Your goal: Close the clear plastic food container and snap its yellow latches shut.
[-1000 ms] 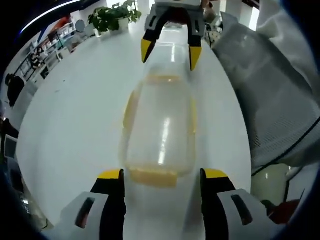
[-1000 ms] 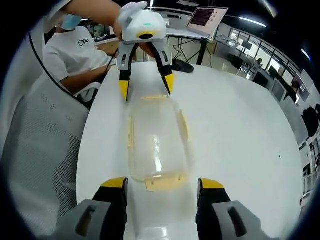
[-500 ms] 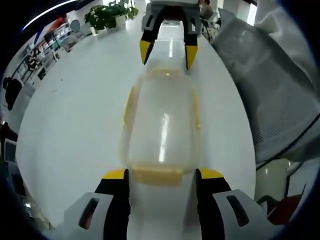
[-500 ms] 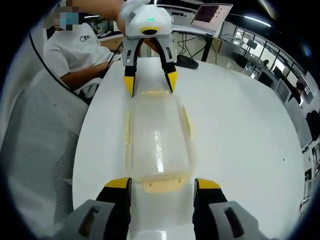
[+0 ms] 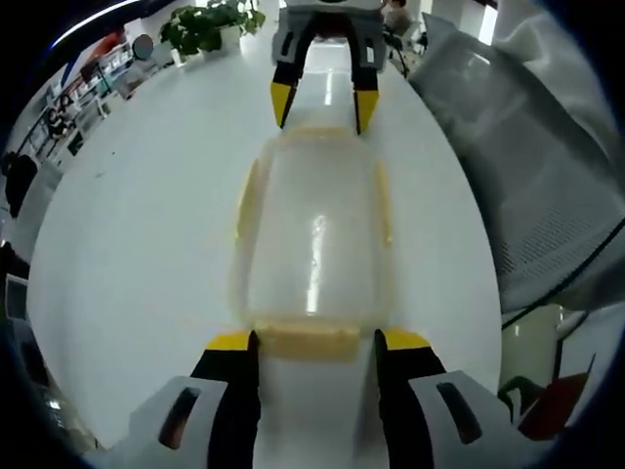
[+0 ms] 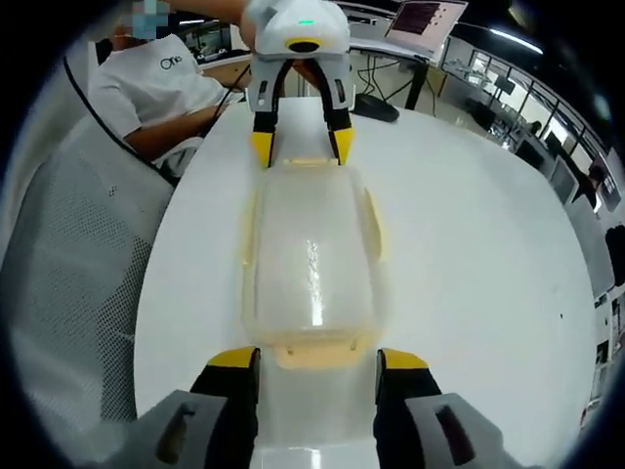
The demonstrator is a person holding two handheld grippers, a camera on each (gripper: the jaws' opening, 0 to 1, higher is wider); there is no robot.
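Note:
A clear plastic container (image 5: 312, 244) with its lid on lies lengthwise on the white table (image 5: 137, 225), with yellow latches along its sides and ends. My left gripper (image 5: 317, 344) is open, and its tips stand on either side of the near end latch (image 5: 308, 342). At the far end my right gripper (image 5: 322, 106) is open around the other end latch. In the right gripper view the container (image 6: 312, 254) runs from my right gripper (image 6: 318, 360), which straddles the near latch (image 6: 315, 352), to my left gripper (image 6: 302, 147). A side latch (image 6: 372, 220) sticks outward.
A grey mesh office chair (image 5: 527, 176) stands close to the table's long edge, and it is seen again as the chair (image 6: 68, 264). A person in a white shirt (image 6: 156, 83) sits behind the table. A potted plant (image 5: 205, 24) and a laptop (image 6: 425, 18) stand at the far ends.
Both grippers have closed in on the container's two ends. Each end latch now lies between a pair of jaw tips. The container has stayed in place.

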